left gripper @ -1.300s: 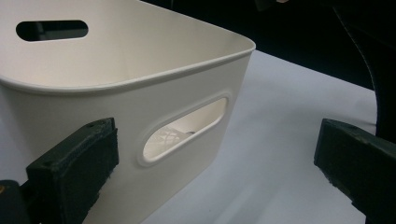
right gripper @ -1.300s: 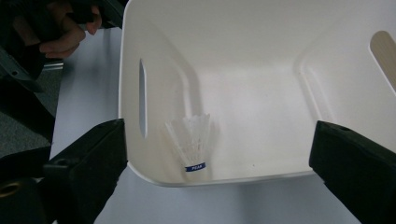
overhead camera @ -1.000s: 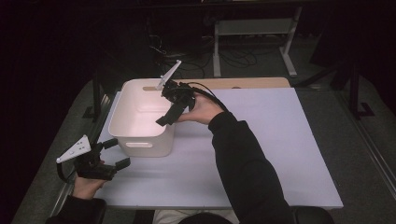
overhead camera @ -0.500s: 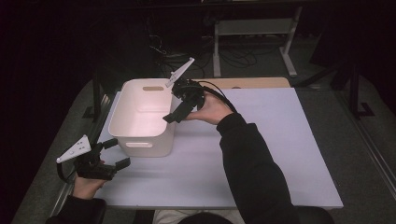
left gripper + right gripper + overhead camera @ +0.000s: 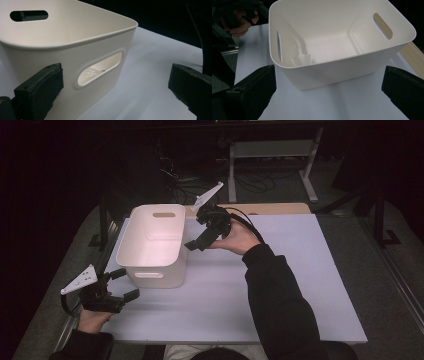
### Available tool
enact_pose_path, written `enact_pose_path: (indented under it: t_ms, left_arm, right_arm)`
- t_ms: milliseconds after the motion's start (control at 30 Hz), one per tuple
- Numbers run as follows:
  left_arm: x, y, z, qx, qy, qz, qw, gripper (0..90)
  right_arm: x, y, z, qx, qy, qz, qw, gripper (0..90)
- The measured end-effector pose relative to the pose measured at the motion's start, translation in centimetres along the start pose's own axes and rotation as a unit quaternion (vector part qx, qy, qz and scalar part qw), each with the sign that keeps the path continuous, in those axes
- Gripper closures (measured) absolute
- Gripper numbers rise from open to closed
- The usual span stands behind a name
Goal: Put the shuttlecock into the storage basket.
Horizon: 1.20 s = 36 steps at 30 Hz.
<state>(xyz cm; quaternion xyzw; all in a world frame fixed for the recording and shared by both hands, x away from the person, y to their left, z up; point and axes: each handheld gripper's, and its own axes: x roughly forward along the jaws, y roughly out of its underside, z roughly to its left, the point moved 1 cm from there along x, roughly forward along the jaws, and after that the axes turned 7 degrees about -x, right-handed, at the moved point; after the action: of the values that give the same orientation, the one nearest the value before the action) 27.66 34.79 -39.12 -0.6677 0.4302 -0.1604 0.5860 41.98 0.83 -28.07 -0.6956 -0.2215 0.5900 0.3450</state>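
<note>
A white plastic bin (image 5: 155, 245) with slotted handles stands on the white table top (image 5: 280, 285). A small white ribbed object (image 5: 303, 60) lies on the bin's floor against the near wall and shows through the handle slot (image 5: 100, 68). My right gripper (image 5: 199, 239) hovers just off the bin's right wall, open, with the bin lying beyond its jaws (image 5: 329, 92). My left gripper (image 5: 125, 283) is low at the bin's near-left corner, open and empty, and looks at the slotted wall (image 5: 115, 87).
A strip of bare wood (image 5: 270, 209) runs along the table's far edge behind the bin. Metal frame legs (image 5: 270, 150) and cables lie on the dark floor beyond. The person's left hand (image 5: 242, 25) shows past the bin.
My right gripper has drifted a little to the right, from over the bin's right rim to just beside it. The left gripper and the bin have stayed put.
</note>
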Motion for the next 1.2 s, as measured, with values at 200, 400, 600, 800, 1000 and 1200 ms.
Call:
enact_pose_path:
  t_ms: [200,400,600,800,1000,1200]
  left_arm:
    - [0.0,0.0,0.0,0.0,0.0,-0.001,1.0,0.0]
    - [0.0,0.0,0.0,0.0,0.0,0.0,1.0,0.0]
    - [0.0,0.0,0.0,0.001,0.0,0.001,1.0,0.0]
    - [0.0,0.0,0.0,0.001,0.0,0.001,1.0,0.0]
    - [0.0,0.0,0.0,0.001,-0.001,0.001,1.0,0.0]
    - [0.0,0.0,0.0,0.001,-0.001,0.001,1.0,0.0]
  right_arm:
    - [-0.4,0.9,0.0,0.004,0.001,-0.001,1.0,0.0]
    - [-0.9,1.8,-0.1,0.008,0.004,-0.007,0.9999,0.0]
    - [-1.3,2.9,-0.2,0.016,0.007,-0.009,0.9998,0.0]
    - [-1.6,3.9,-0.4,0.025,0.01,-0.011,0.9996,0.0]
    - [-2.1,4.8,-0.5,0.03,0.014,-0.014,0.9994,0.0]
    - [-2.7,5.4,-0.4,0.035,0.018,-0.017,0.9991,0.0]
